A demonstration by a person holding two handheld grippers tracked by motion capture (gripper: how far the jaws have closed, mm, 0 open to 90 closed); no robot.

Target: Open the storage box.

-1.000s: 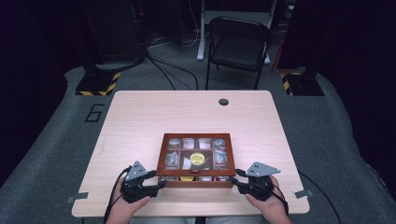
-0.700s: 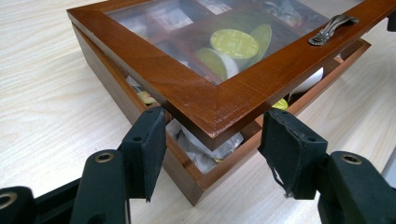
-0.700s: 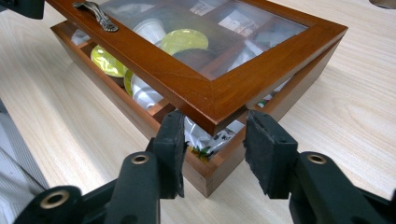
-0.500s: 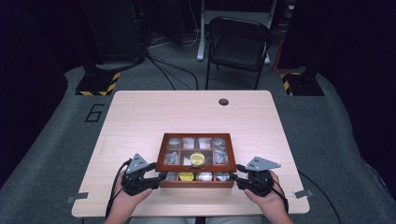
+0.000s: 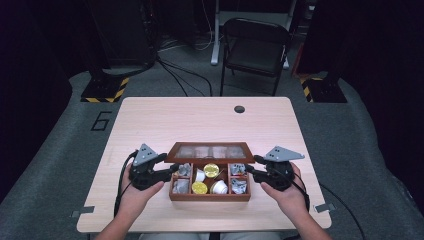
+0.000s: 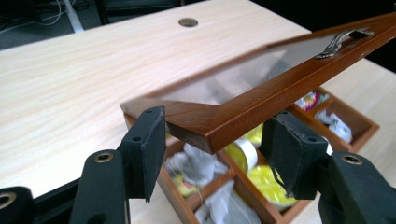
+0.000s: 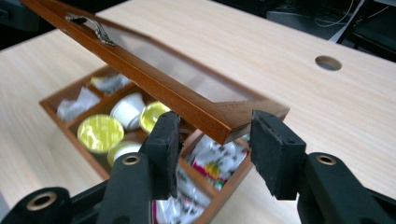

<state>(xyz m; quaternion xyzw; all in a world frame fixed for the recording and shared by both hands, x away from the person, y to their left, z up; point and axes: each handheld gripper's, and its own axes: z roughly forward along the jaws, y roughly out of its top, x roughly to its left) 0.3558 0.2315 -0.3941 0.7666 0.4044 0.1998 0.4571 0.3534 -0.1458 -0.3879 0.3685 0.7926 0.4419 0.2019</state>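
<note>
A brown wooden box (image 5: 210, 196) sits near the table's front edge, holding yellow-topped pods (image 5: 199, 188), white cups and silver sachets (image 5: 180, 186). Its glass-paned lid (image 5: 210, 151) is tilted up, hinged at the back, front edge raised. My left gripper (image 5: 170, 170) is at the lid's front left corner and my right gripper (image 5: 250, 170) at its front right corner. In the left gripper view the lid corner (image 6: 205, 133) lies between the spread jaws of the left gripper (image 6: 215, 144). The right gripper (image 7: 215, 140) likewise straddles the lid's other corner (image 7: 233, 128) with gaps showing. Both are open.
The light wooden table (image 5: 200, 120) has a round cable hole (image 5: 239, 109) at the back. A dark folding chair (image 5: 255, 50) stands beyond the far edge. A metal handle (image 6: 336, 42) sits on the lid's front edge.
The lid lay flat on the box before; now its front edge is lifted and the contents show uncovered. Both grippers stayed at the front corners, rising slightly.
</note>
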